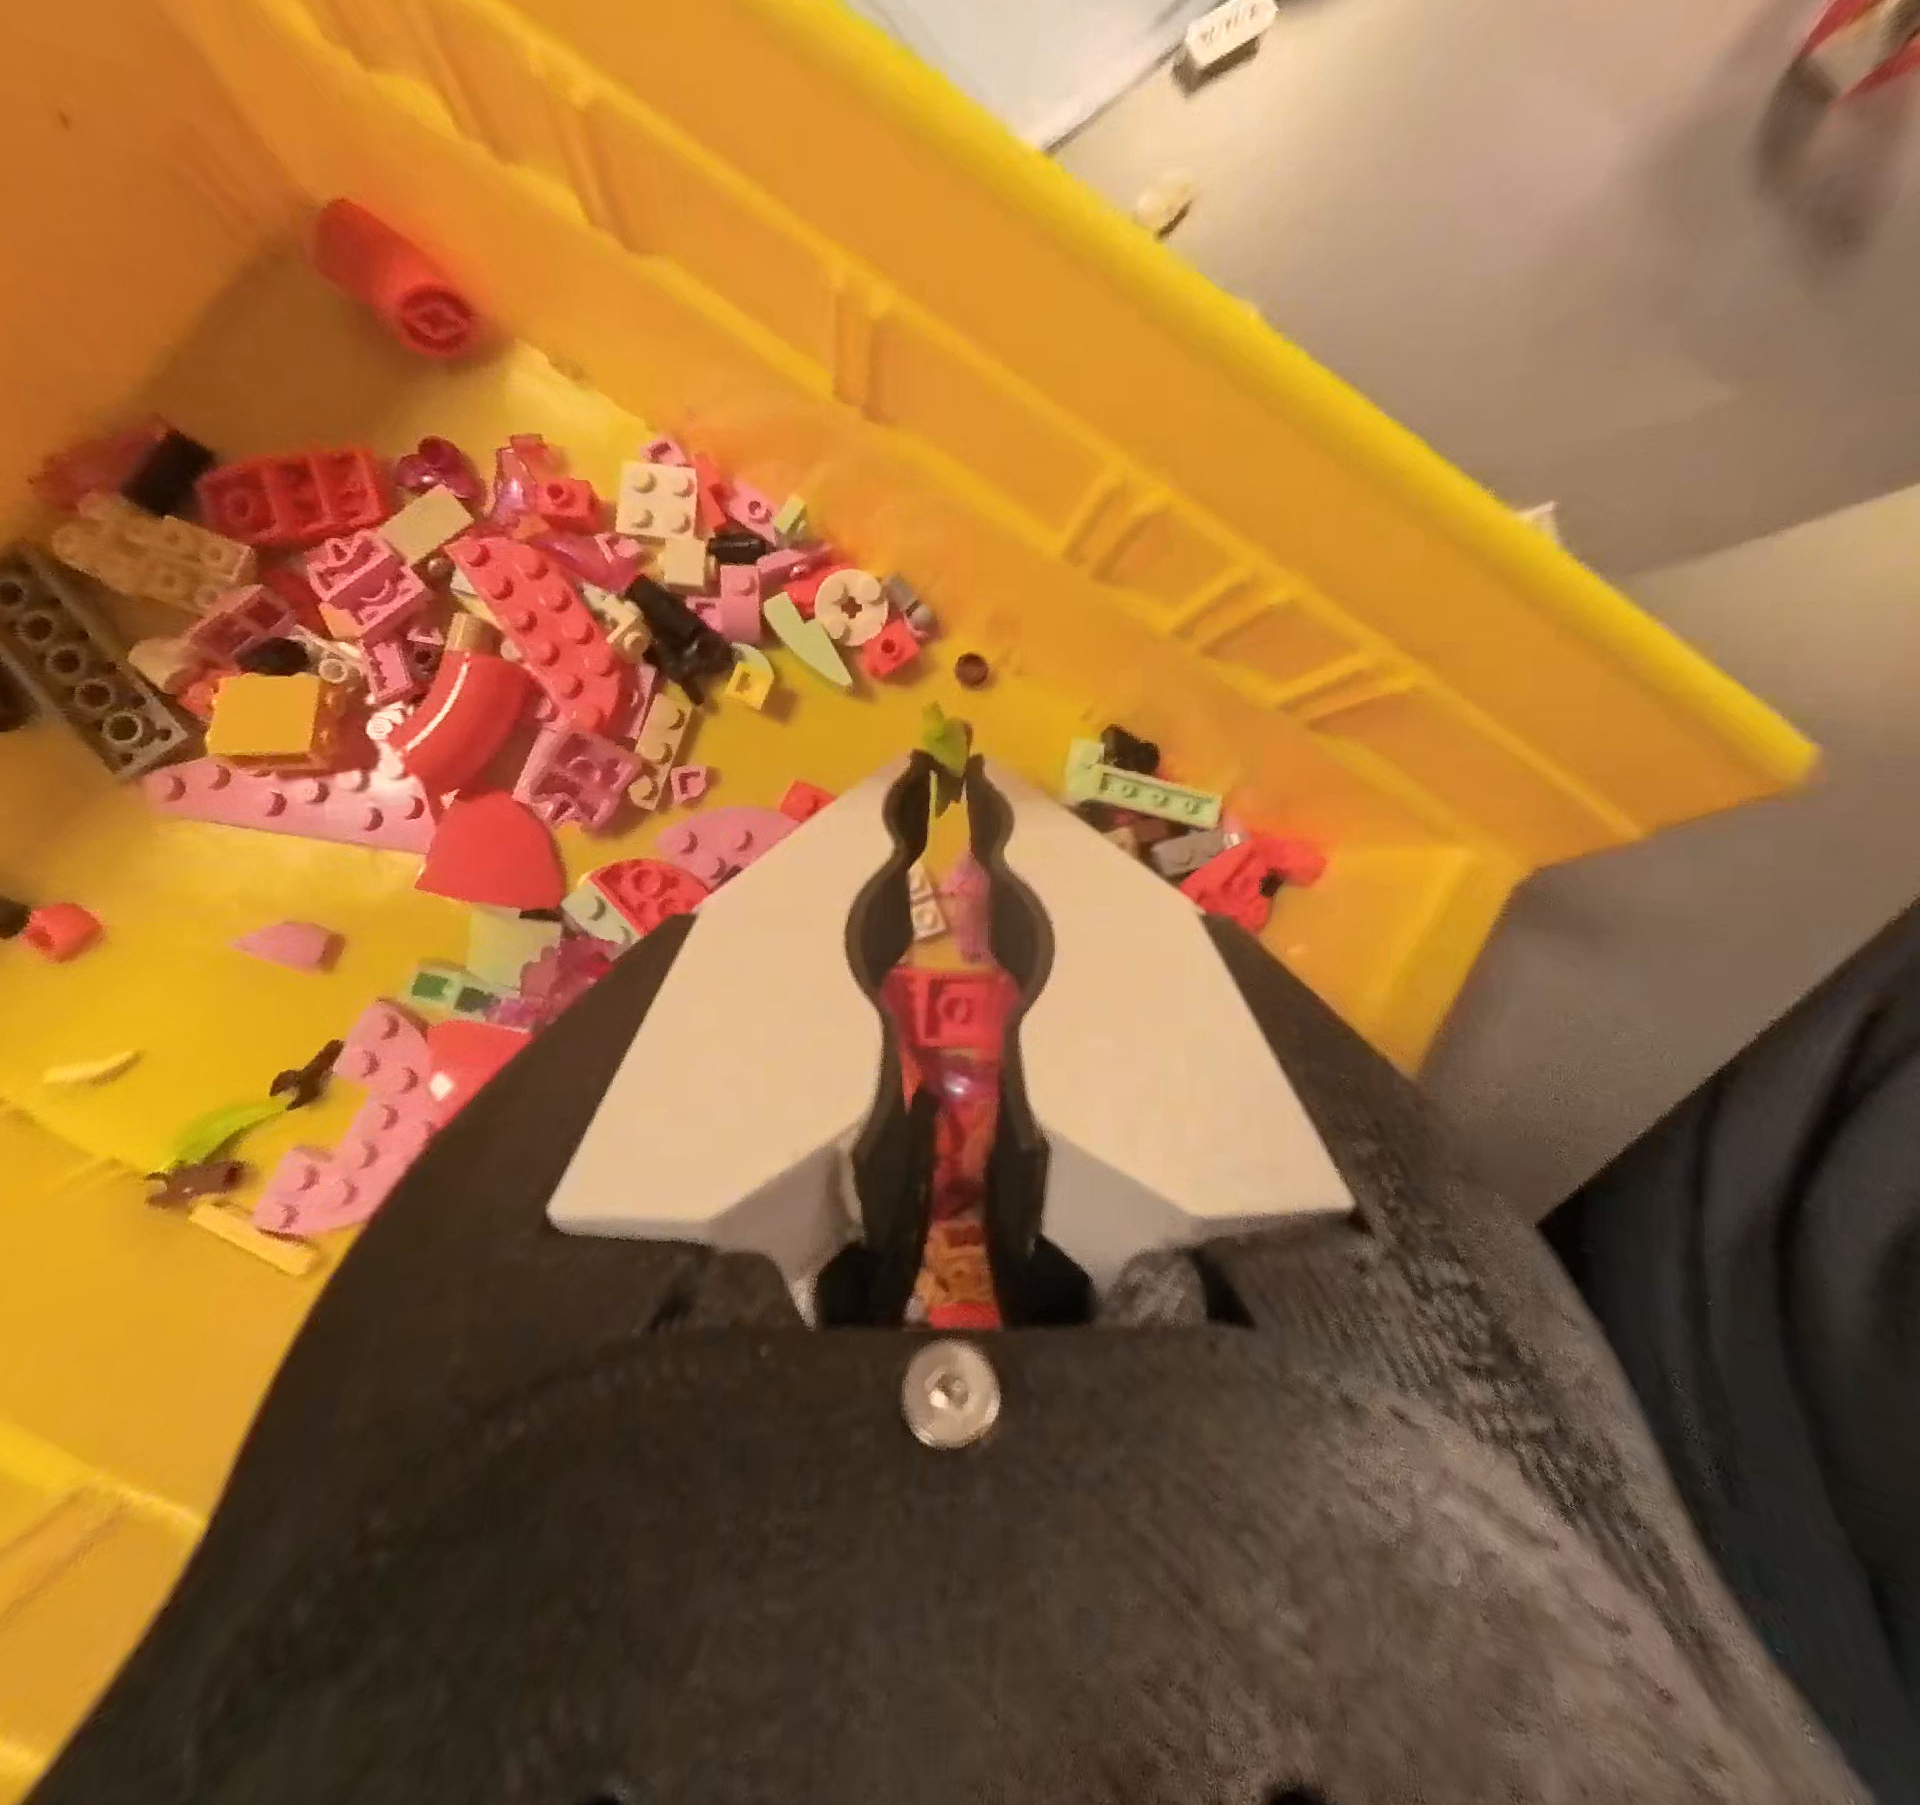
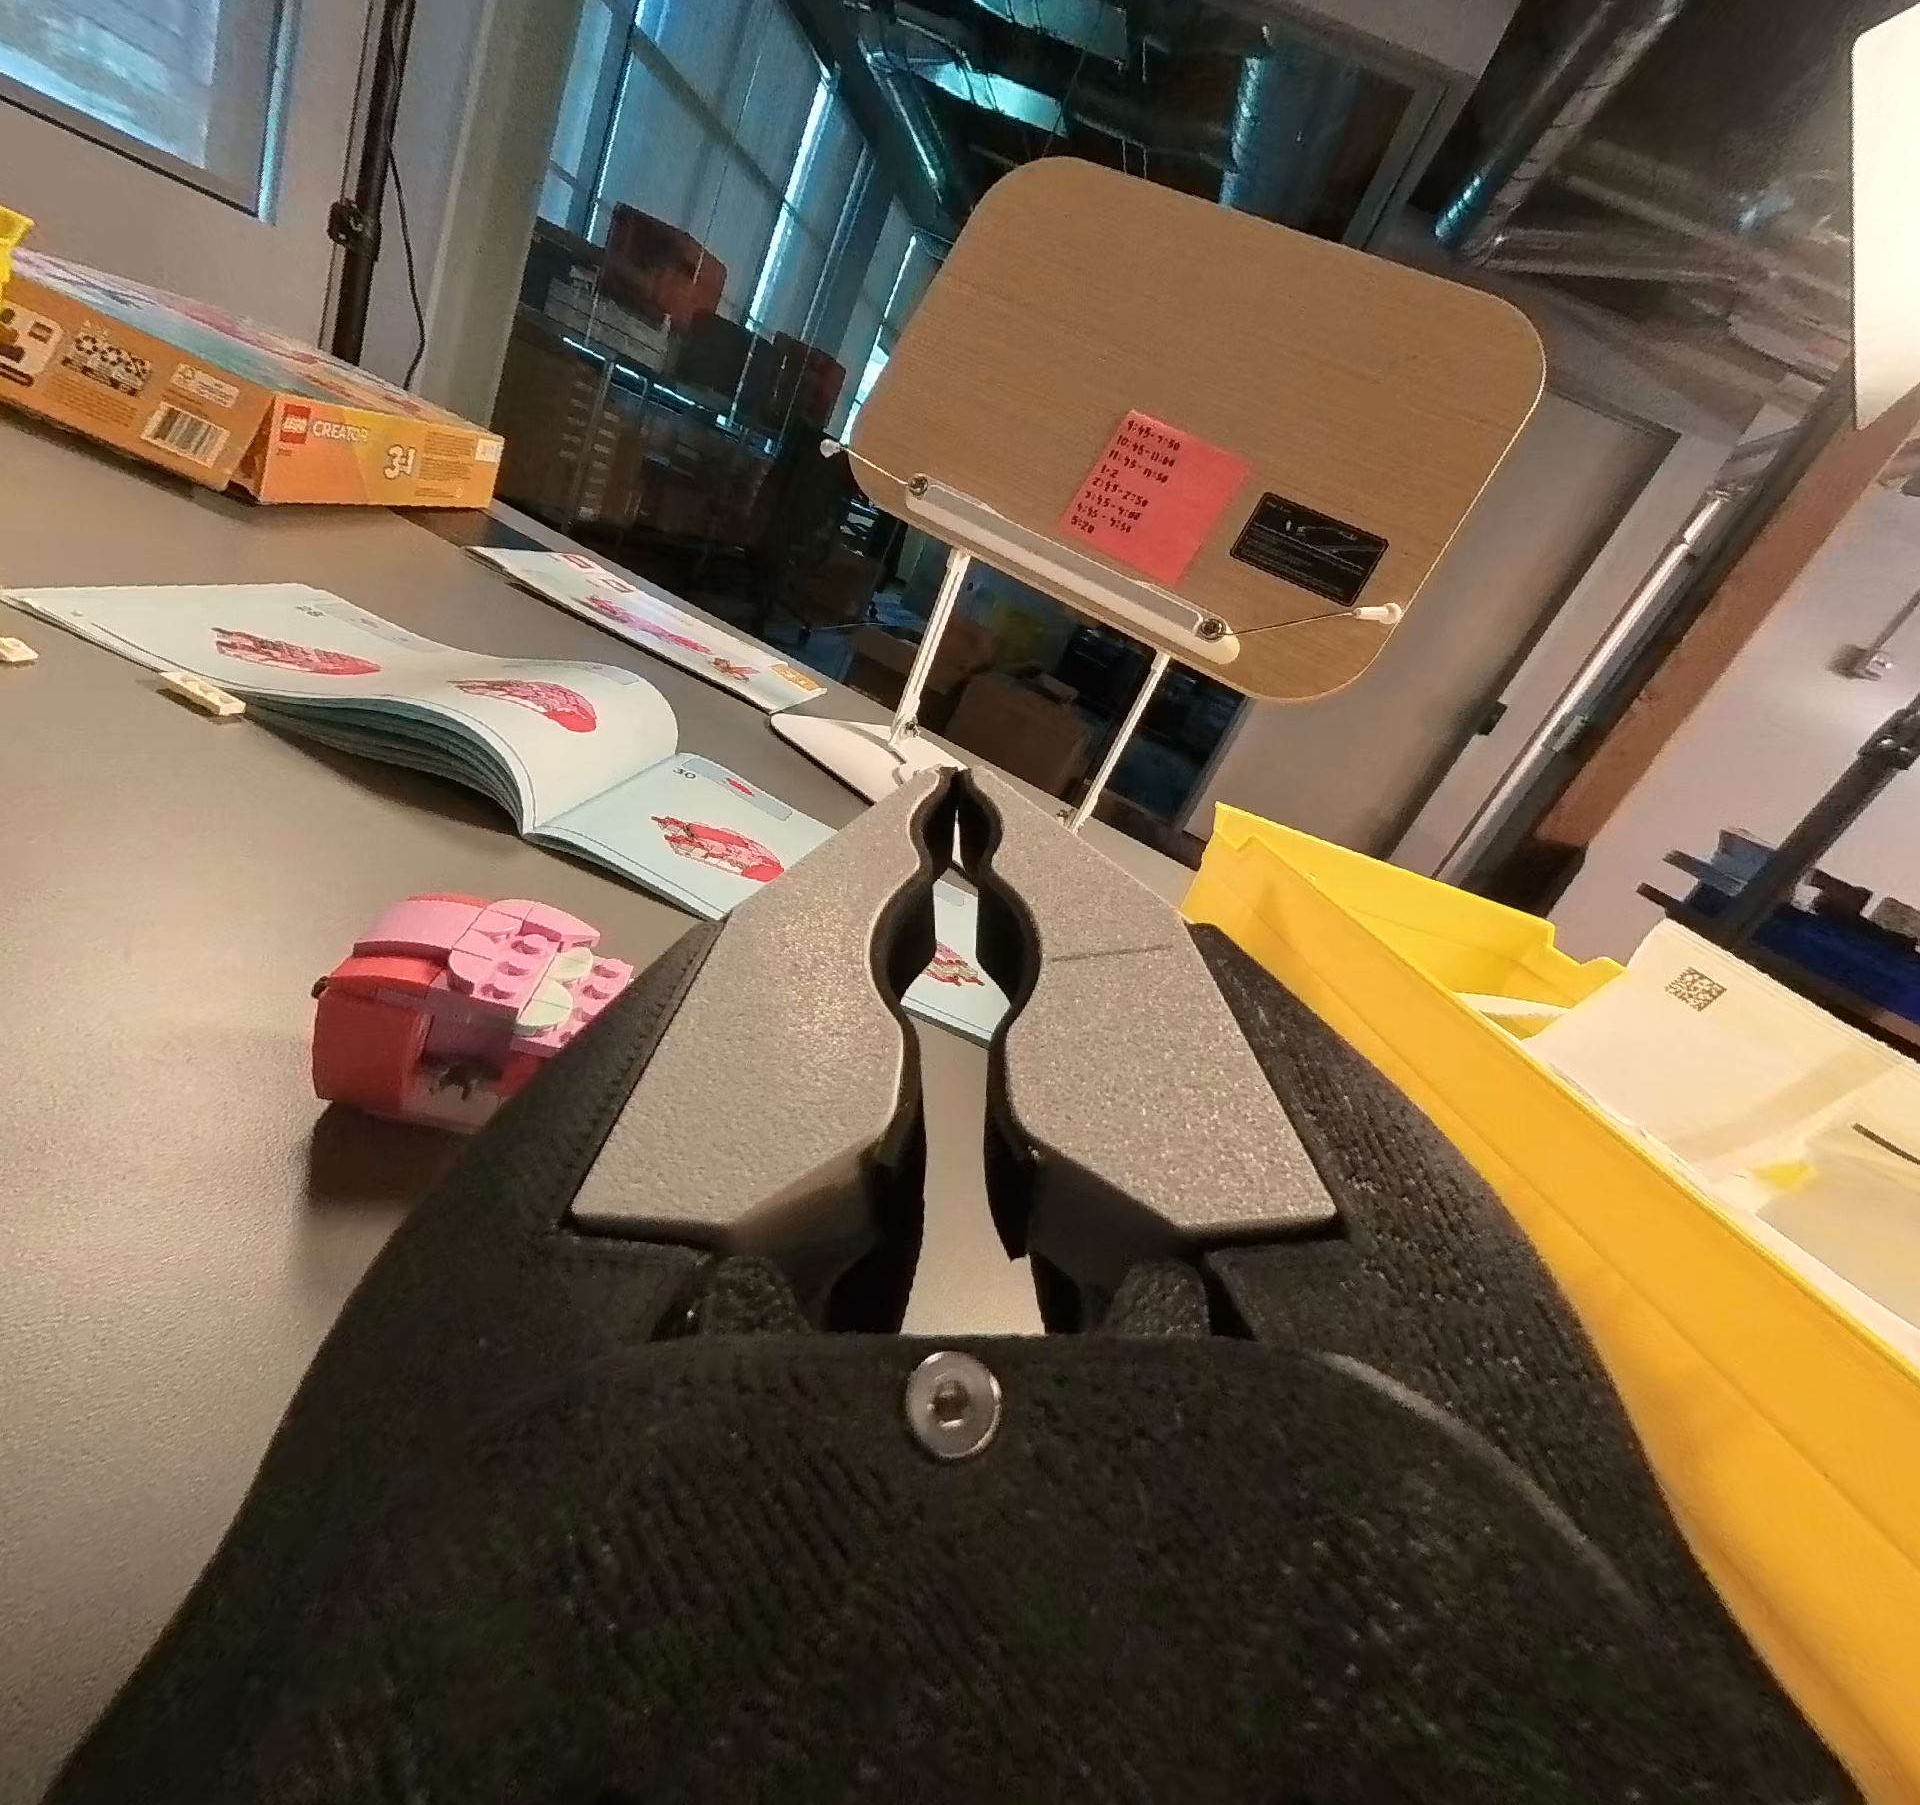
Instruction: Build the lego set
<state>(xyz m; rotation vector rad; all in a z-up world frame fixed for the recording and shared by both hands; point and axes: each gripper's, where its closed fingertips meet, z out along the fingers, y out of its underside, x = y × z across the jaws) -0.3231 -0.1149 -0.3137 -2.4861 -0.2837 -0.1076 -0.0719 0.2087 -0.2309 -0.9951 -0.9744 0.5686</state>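
My left tongs [image 1: 943, 768] pinch what looks like a lime-green sliver [image 1: 943, 739], long axis pointing ahead, above the yellow bin [image 1: 1143, 467]; right tongs [image 2: 951, 781] closed, empty.

bare yellow bin floor [image 1: 873, 716] ahead | brick pile [image 1: 416, 633] left | wall [image 1: 1143, 467] right, blurred

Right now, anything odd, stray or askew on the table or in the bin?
Two small white bricks lie loose on the table by the open booklet, outside the yellow bin. The left gripper pinches a small lime-green piece at its fingers' very tips. Nothing spilled or broken.
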